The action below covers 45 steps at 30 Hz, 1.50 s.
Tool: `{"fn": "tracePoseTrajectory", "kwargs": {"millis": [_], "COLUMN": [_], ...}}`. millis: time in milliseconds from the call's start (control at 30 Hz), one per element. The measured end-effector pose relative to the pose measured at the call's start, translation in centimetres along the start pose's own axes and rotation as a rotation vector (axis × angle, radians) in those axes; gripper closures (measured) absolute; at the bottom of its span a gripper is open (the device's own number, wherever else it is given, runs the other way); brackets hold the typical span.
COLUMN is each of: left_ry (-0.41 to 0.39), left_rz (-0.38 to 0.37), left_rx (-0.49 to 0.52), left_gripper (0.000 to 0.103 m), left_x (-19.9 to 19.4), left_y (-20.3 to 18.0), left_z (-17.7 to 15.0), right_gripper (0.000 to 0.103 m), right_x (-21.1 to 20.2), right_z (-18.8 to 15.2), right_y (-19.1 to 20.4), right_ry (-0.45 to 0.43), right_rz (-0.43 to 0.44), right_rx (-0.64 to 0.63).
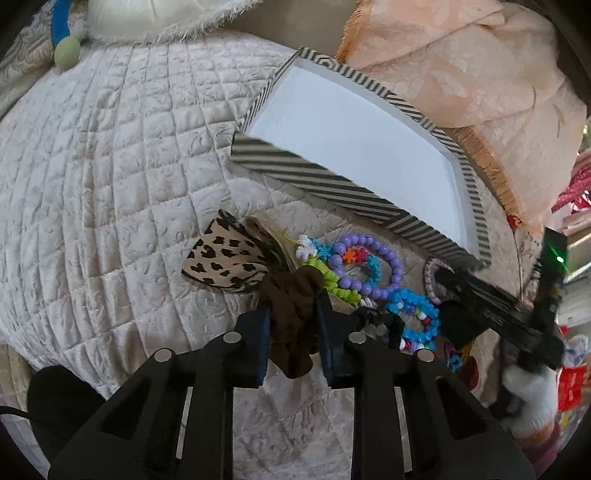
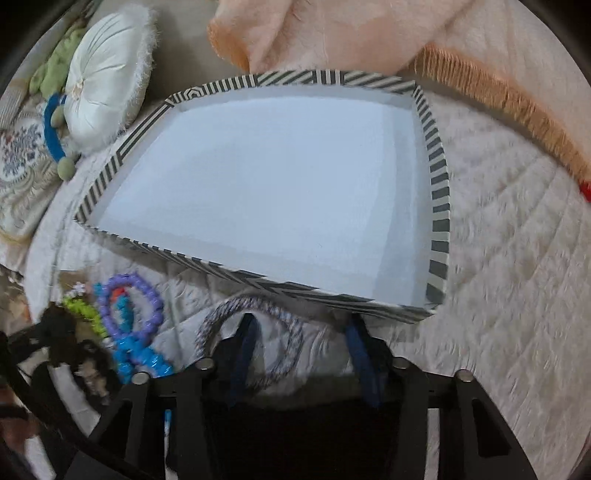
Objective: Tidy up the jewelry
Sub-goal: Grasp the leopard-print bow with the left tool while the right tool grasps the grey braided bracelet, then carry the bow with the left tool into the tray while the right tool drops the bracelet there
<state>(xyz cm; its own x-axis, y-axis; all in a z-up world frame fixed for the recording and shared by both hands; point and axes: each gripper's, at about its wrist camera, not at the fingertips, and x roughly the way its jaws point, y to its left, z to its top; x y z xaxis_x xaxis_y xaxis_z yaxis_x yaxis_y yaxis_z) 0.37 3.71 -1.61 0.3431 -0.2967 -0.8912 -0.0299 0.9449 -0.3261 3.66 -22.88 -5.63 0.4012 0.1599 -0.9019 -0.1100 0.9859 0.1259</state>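
My left gripper is shut on a dark brown scrunchie, which bulges up between its blue pads above the quilt. Beside it lie a leopard-print scrunchie, a lime green one, a purple bead bracelet and a blue bead bracelet. My right gripper is open low over a speckled bangle. Its left finger stands inside the ring, and the bangle's right side lies between the fingers, untouched. Just beyond sits the black-and-white striped box, its white inside bare.
The quilted cream bedspread carries everything. A peach fringed blanket lies behind the box, and a white round cushion and a blue and green toy are at its far left. A white-gloved hand holds the right gripper.
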Motion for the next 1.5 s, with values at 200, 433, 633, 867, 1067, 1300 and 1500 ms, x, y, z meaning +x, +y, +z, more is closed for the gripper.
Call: {"fn": "tracePoseTrajectory", "kwargs": {"millis": [200, 433, 633, 867, 1067, 1300, 1500], "left_ry": [-0.038, -0.140, -0.198, -0.221, -0.171, -0.081, -0.022], "left_rz": [-0.038, -0.047, -0.053, -0.066, -0.046, 0.025, 0.097], "left_rx": [0.012, 0.020, 0.032, 0.054, 0.036, 0.028, 0.039], "left_gripper": [0.084, 0.084, 0.084, 0.084, 0.084, 0.084, 0.083], "left_x": [-3.1, -8.0, -10.1, -9.5, -4.6, 2.5, 5.4], "left_y": [0.6, 1.3, 0.6, -2.0, -3.8, -4.5, -3.5], "left_z": [-0.3, 0.3, 1.8, 5.9, 10.2, 13.3, 12.3], "right_gripper": [0.095, 0.096, 0.096, 0.096, 0.096, 0.096, 0.096], "right_x": [-2.3, -9.1, -11.7, -10.9, -6.7, -1.5, -1.2], "right_z": [-0.8, -2.4, -1.3, 1.3, 3.8, 4.8, 3.6], "right_y": [-0.8, -0.8, -0.9, -2.3, -3.9, -5.0, -5.3], "right_ry": [-0.065, -0.210, -0.263, -0.263, -0.198, -0.086, -0.035], "right_rz": [0.063, 0.164, 0.182, 0.147, 0.131, 0.107, 0.077], "right_rx": [0.025, 0.062, 0.080, 0.120, 0.162, 0.176, 0.135]}}
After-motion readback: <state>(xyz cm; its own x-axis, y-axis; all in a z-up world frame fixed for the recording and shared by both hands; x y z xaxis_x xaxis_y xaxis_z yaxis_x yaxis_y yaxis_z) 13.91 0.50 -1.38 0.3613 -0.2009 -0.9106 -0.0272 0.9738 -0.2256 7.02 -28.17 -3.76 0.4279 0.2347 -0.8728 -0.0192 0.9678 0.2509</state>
